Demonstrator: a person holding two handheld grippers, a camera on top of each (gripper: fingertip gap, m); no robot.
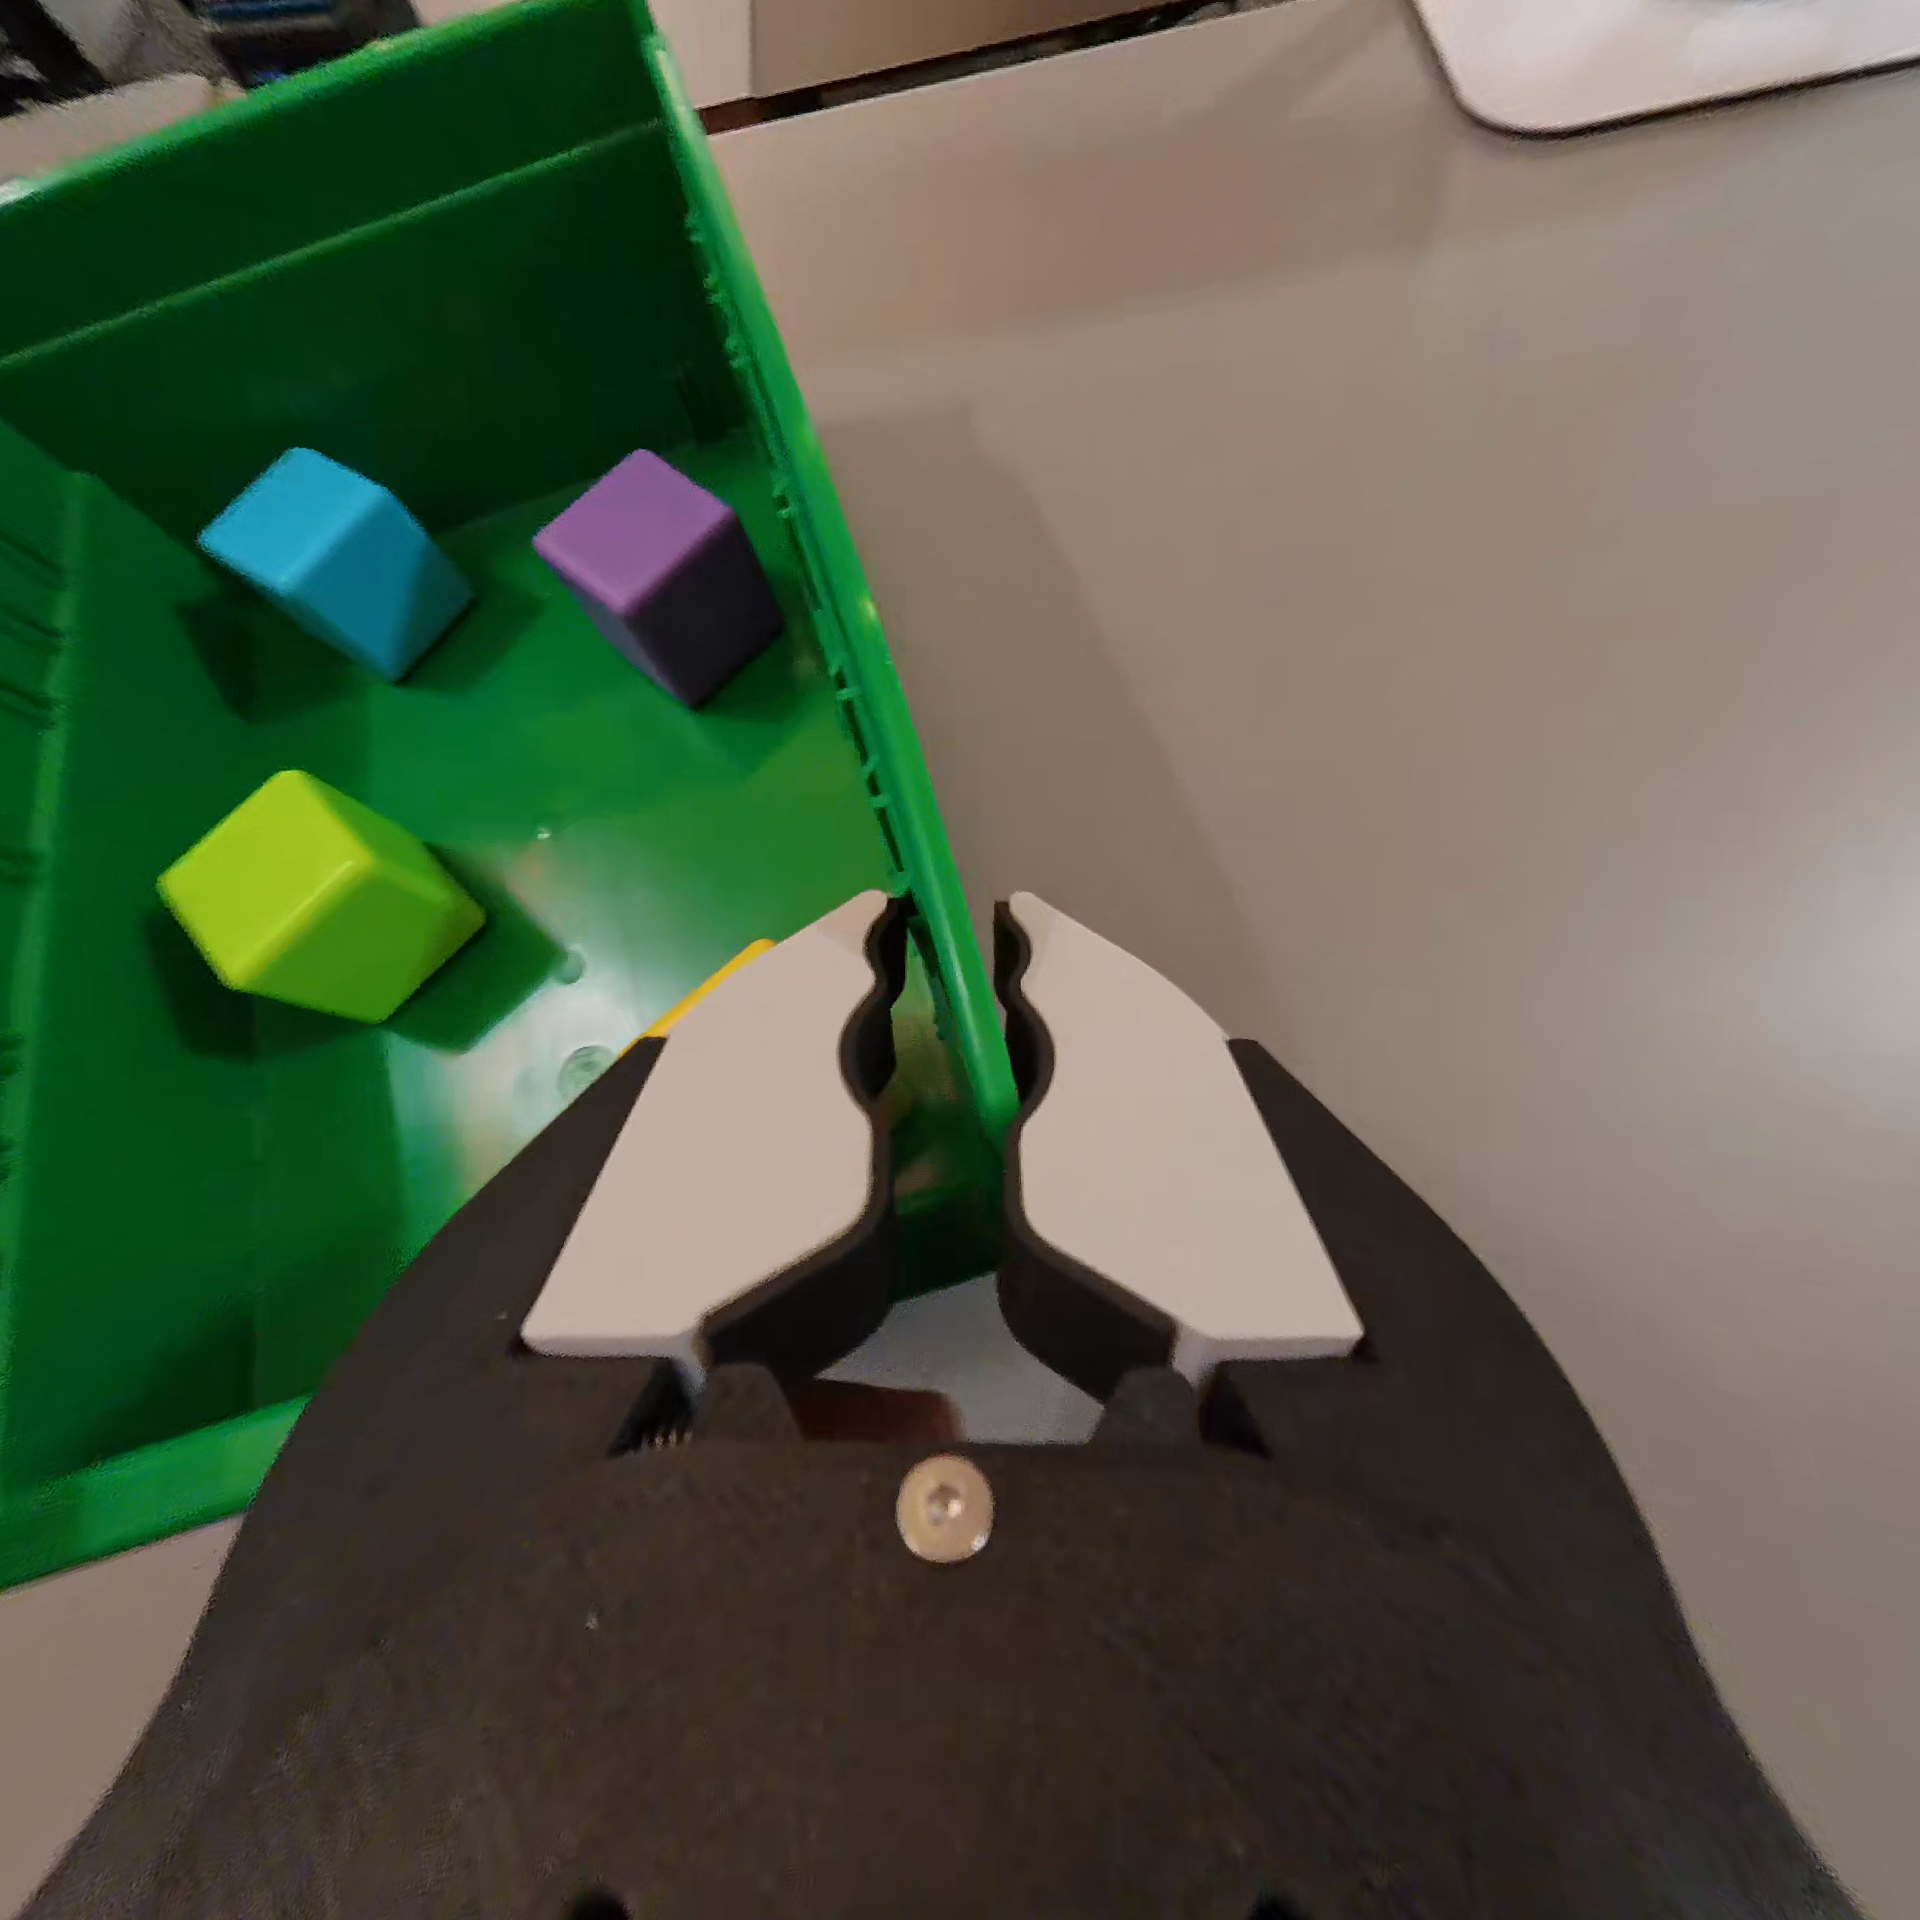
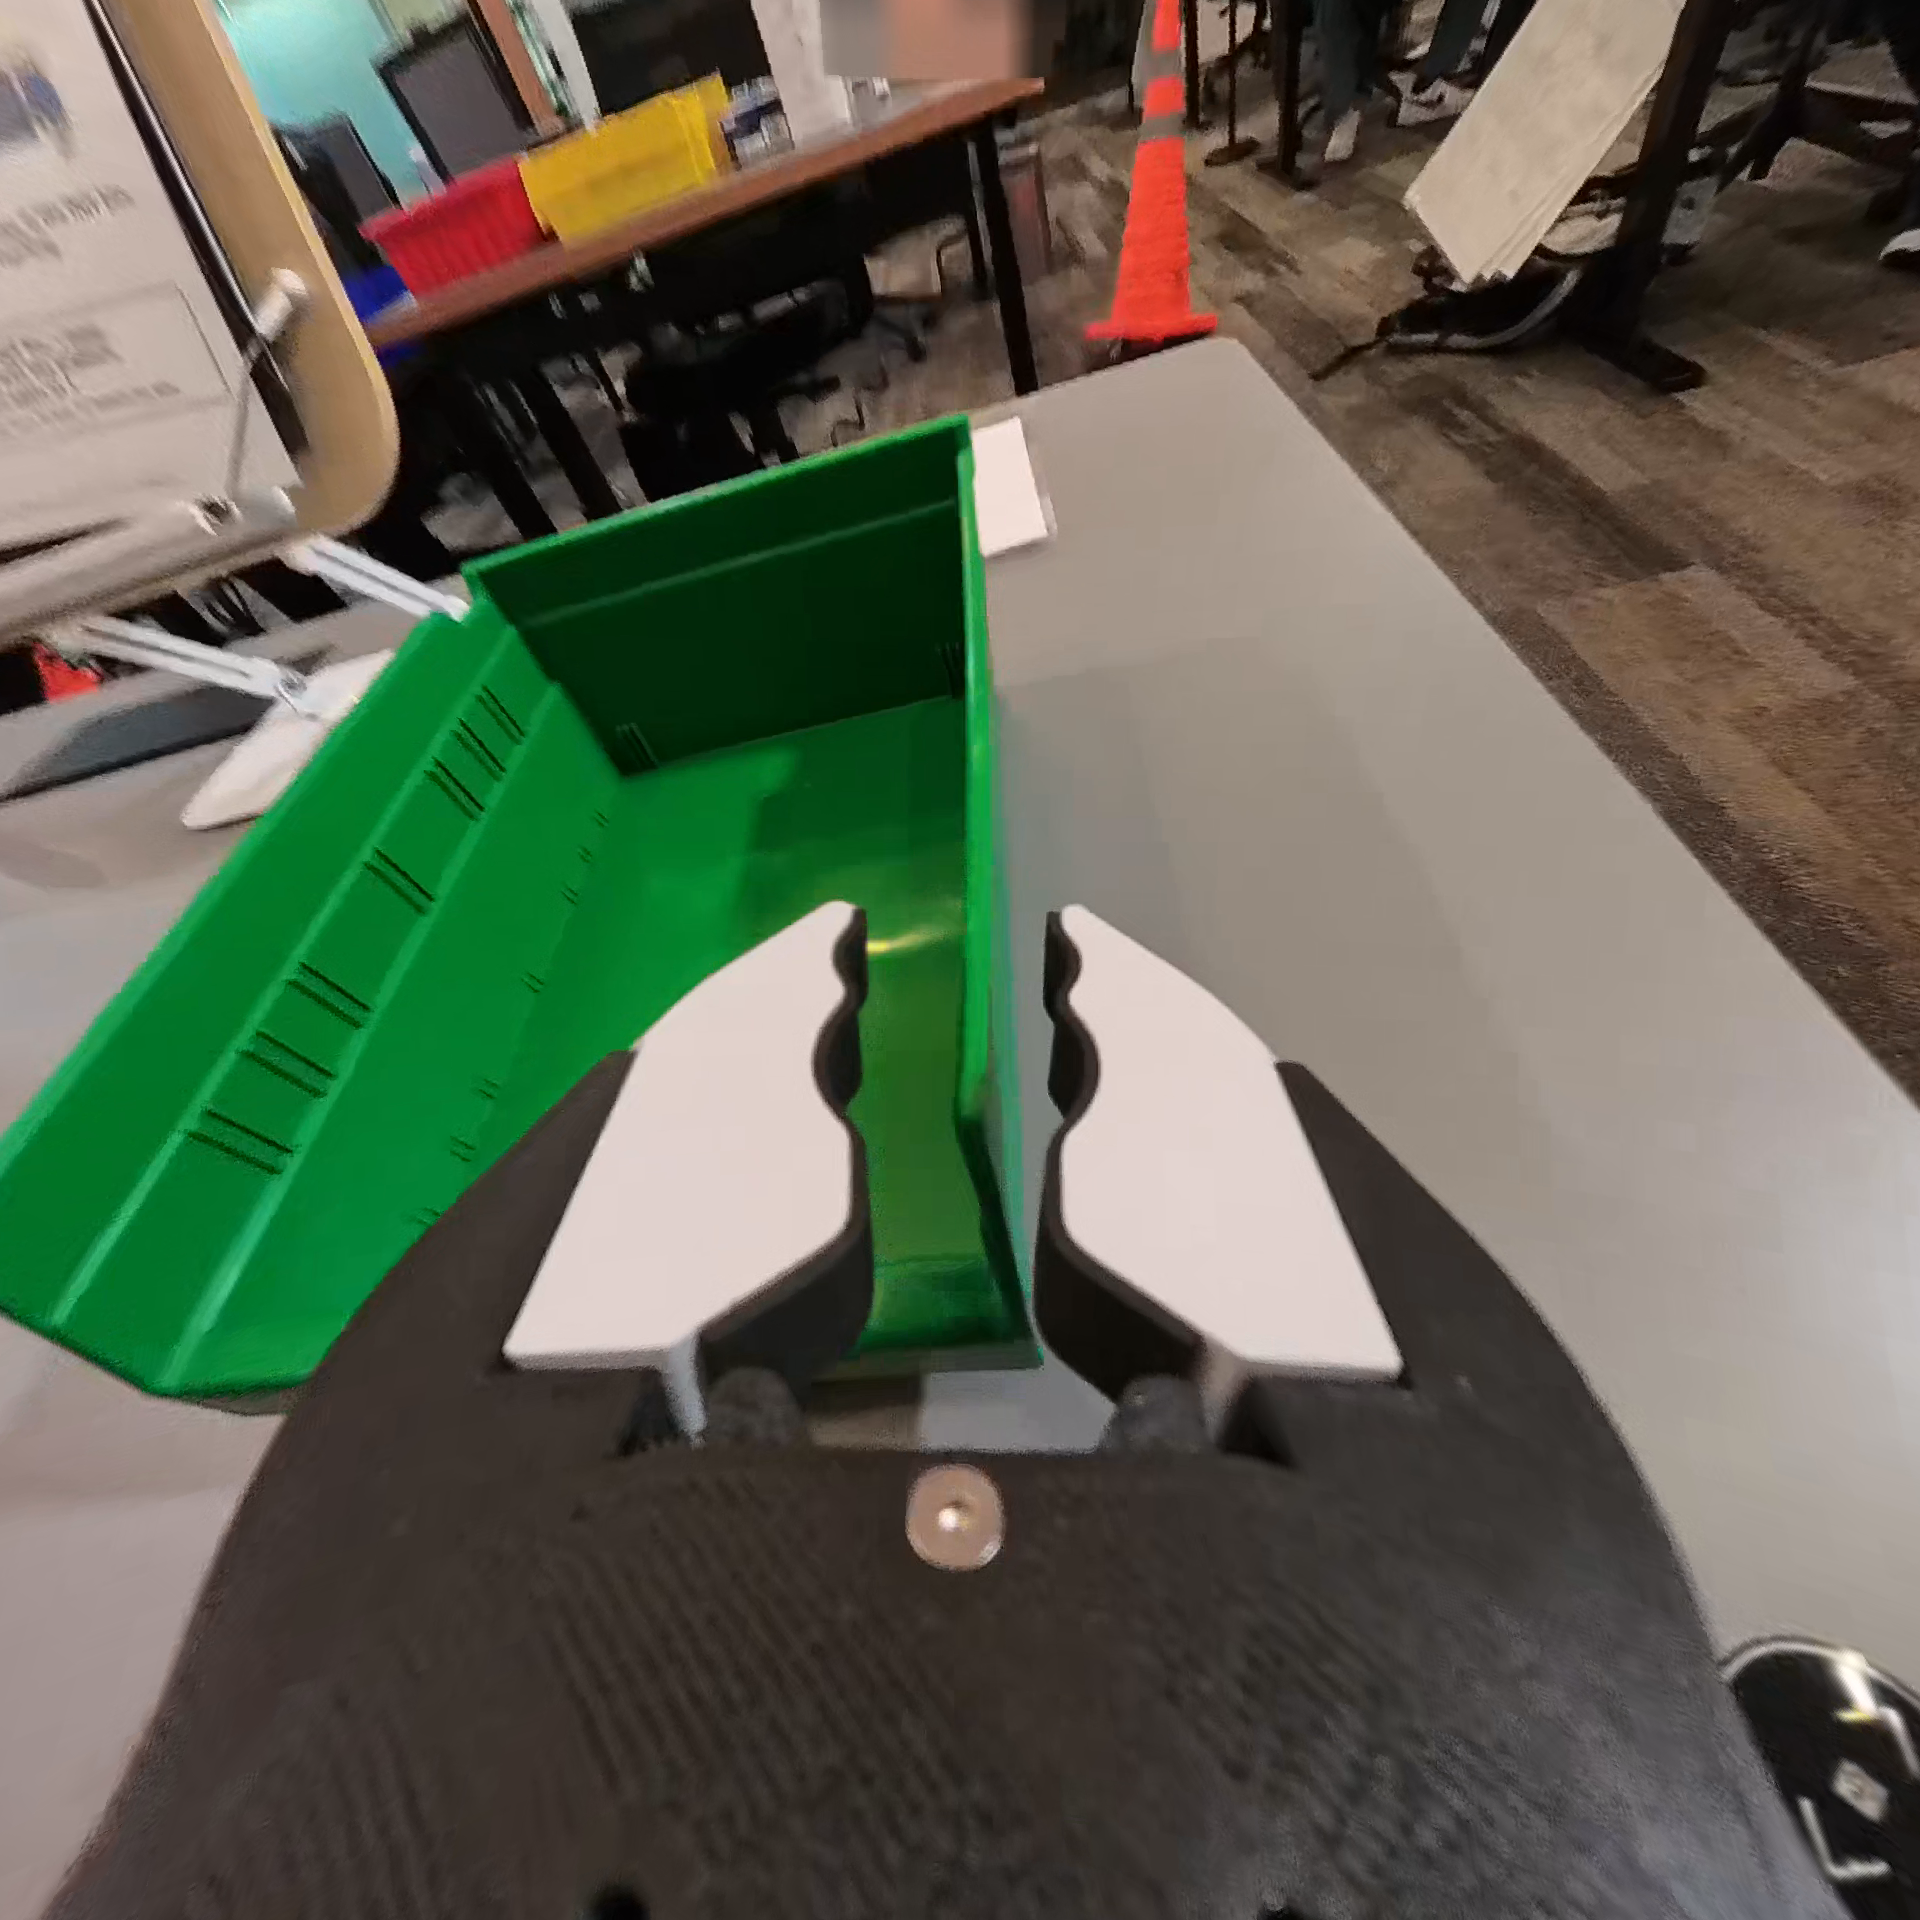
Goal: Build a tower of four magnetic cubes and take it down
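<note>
Green bin [image 1: 436, 312] sits on the grey worktop [image 1: 1455, 727]; looks like light, stiff, smooth plastic, so the thin side wall is the likely place to pinch. In the left wrist view it holds a blue block [image 1: 332, 561], purple block [image 1: 660, 571], lime block [image 1: 312, 894] and a yellow piece [image 1: 717, 987] mostly hidden. Left hand-held gripper [image 1: 945, 925] straddles the bin's right wall, jaws narrowly parted, contact unclear. Right hand-held gripper [image 2: 954, 930] likewise straddles a right wall of a green bin [image 2: 727, 644], with no blocks in sight, jaws part-open, not clamped.
</note>
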